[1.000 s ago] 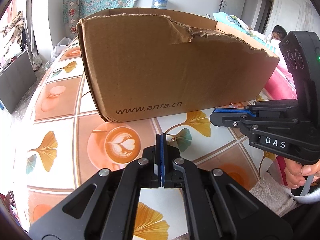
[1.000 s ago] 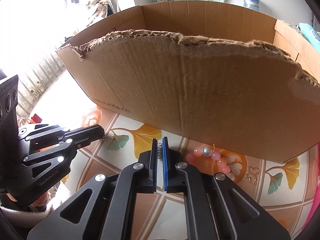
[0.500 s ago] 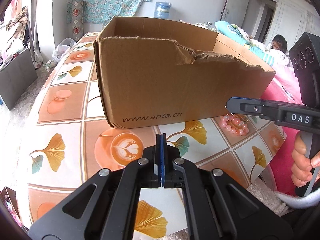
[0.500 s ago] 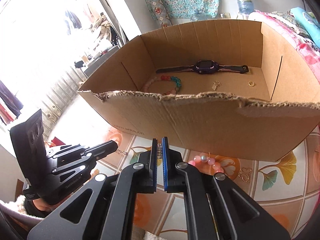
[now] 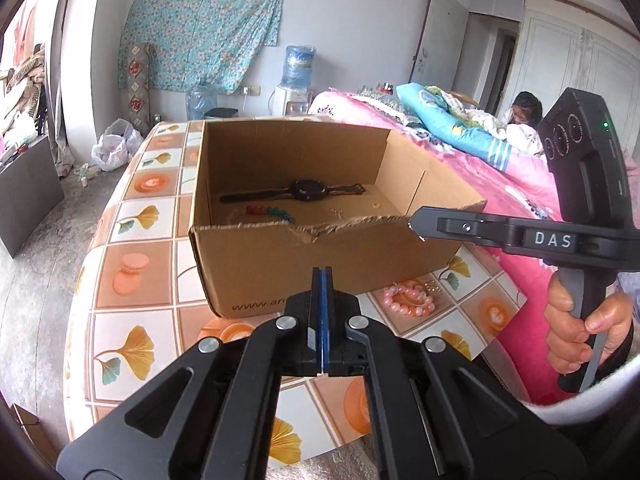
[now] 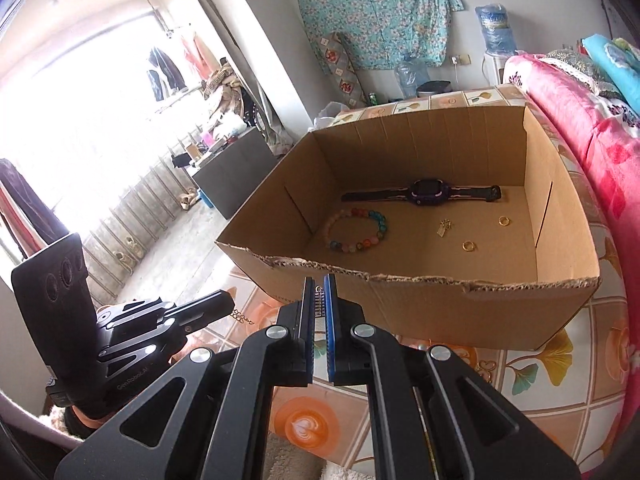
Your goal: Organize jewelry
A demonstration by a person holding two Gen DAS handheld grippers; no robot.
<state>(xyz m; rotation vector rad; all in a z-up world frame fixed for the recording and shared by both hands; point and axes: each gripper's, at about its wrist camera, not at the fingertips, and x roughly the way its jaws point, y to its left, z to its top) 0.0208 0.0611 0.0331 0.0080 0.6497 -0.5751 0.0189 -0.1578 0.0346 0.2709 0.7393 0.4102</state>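
An open cardboard box [image 6: 440, 280] stands on the tiled table. Inside lie a dark watch [image 6: 428, 190], a multicoloured bead bracelet [image 6: 356, 228], a small pendant [image 6: 444, 227] and two gold rings [image 6: 468, 246]. My right gripper [image 6: 319, 292] hovers before the box's torn front rim, shut on a small silver coiled piece [image 6: 319, 302]. My left gripper [image 5: 322, 276] is shut; in the right wrist view a thin gold chain [image 6: 242, 316] hangs from its tip [image 6: 230, 304]. A pink bead bracelet [image 5: 408, 300] lies on the table in front of the box.
Small gold heart-shaped pieces [image 6: 486, 366] lie on the table [image 5: 132, 280] by the pink bracelet. A bed with pink covers [image 5: 500, 184] runs along the table's right side, with a person at its far end. A hand [image 5: 576, 328] grips the right tool.
Both grippers have risen from table level to above the box's front rim, so the box's inside and its contents now show. Both stay shut.
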